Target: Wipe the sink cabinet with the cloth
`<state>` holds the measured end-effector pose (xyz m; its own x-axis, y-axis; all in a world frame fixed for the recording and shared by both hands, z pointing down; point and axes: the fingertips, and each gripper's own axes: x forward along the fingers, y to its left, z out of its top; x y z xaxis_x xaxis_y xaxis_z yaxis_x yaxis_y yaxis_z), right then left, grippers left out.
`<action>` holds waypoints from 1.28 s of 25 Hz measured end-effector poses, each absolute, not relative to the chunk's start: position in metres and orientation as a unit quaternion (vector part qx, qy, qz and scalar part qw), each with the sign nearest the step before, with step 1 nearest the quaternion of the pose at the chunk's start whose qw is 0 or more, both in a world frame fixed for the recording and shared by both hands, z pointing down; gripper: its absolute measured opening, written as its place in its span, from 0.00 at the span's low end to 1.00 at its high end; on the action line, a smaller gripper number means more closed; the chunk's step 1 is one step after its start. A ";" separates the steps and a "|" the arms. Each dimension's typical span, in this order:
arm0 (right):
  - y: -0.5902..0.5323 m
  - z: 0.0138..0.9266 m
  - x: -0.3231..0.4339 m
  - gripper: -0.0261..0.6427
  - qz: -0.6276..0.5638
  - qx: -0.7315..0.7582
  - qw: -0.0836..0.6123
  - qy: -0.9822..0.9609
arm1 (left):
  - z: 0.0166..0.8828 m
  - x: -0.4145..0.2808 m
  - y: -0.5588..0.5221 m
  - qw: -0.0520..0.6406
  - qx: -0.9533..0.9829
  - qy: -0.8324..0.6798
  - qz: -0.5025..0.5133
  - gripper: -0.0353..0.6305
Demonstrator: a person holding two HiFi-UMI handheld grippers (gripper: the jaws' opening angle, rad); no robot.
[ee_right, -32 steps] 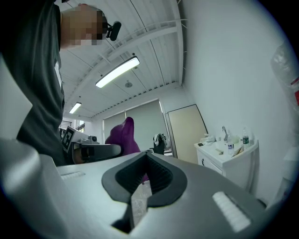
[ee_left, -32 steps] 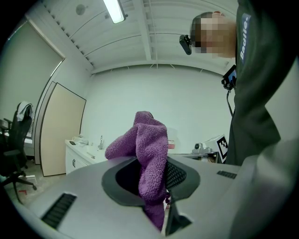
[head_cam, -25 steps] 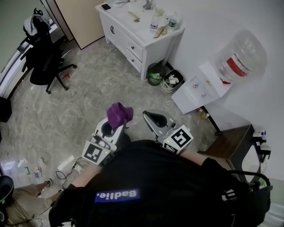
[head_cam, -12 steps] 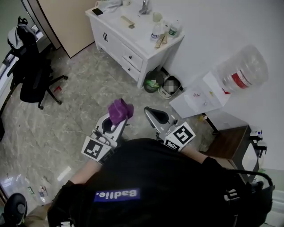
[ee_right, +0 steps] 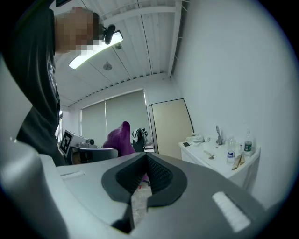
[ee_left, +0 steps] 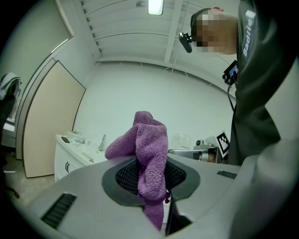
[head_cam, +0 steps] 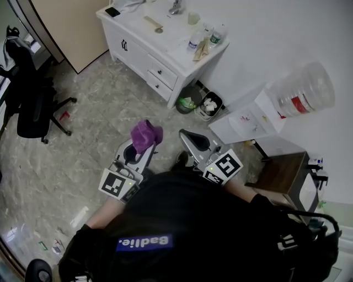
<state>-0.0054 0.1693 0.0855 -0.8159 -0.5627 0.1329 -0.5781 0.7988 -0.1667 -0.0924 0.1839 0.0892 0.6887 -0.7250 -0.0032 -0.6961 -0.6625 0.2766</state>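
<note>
The white sink cabinet (head_cam: 144,45) stands against the far wall, well ahead of both grippers. It also shows small in the left gripper view (ee_left: 65,161) and in the right gripper view (ee_right: 219,161). My left gripper (head_cam: 139,148) is shut on a purple cloth (head_cam: 145,135), held up in the air over the floor. In the left gripper view the cloth (ee_left: 148,154) bunches above the left gripper (ee_left: 150,176), pinched between its jaws. My right gripper (head_cam: 193,143) is beside it, shut and empty. Its jaws (ee_right: 144,173) meet at the tips, with the cloth (ee_right: 119,139) to its left.
Bottles (head_cam: 194,41), a phone (head_cam: 112,11) and a tap (head_cam: 175,7) sit on the cabinet top. Two waste bins (head_cam: 199,103) stand at its right end. A water dispenser (head_cam: 287,99) and a dark wooden stool (head_cam: 284,173) are on the right, an office chair (head_cam: 30,104) on the left.
The view has shifted: the chair and cabinet have slid leftward in the head view. Both grippers keep the same pose, and the left one still holds the cloth.
</note>
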 end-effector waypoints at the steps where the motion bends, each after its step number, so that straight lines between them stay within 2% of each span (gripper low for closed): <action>1: 0.162 0.087 -0.005 0.03 0.101 0.299 0.037 -0.948 | 0.091 -0.093 0.176 0.129 0.909 -0.393 -0.055 0.18; 10: 0.069 0.091 0.008 0.03 0.114 0.250 -0.001 -0.962 | 0.091 -0.076 0.086 0.112 0.891 -0.438 -0.039 0.18; 19: -0.038 0.108 0.034 0.03 0.127 0.192 0.010 -0.973 | 0.087 -0.055 -0.023 0.114 0.854 -0.505 -0.058 0.18; 32: -0.080 0.133 -0.019 0.03 0.148 0.205 0.034 -0.967 | 0.109 -0.099 -0.083 0.112 0.864 -0.486 -0.067 0.18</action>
<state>-0.0185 -0.0800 0.1329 -0.9137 -0.3861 0.1268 -0.4063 0.8722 -0.2723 -0.0991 -0.0828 0.1092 0.5192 -0.8546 -0.0070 -0.8244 -0.5030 0.2595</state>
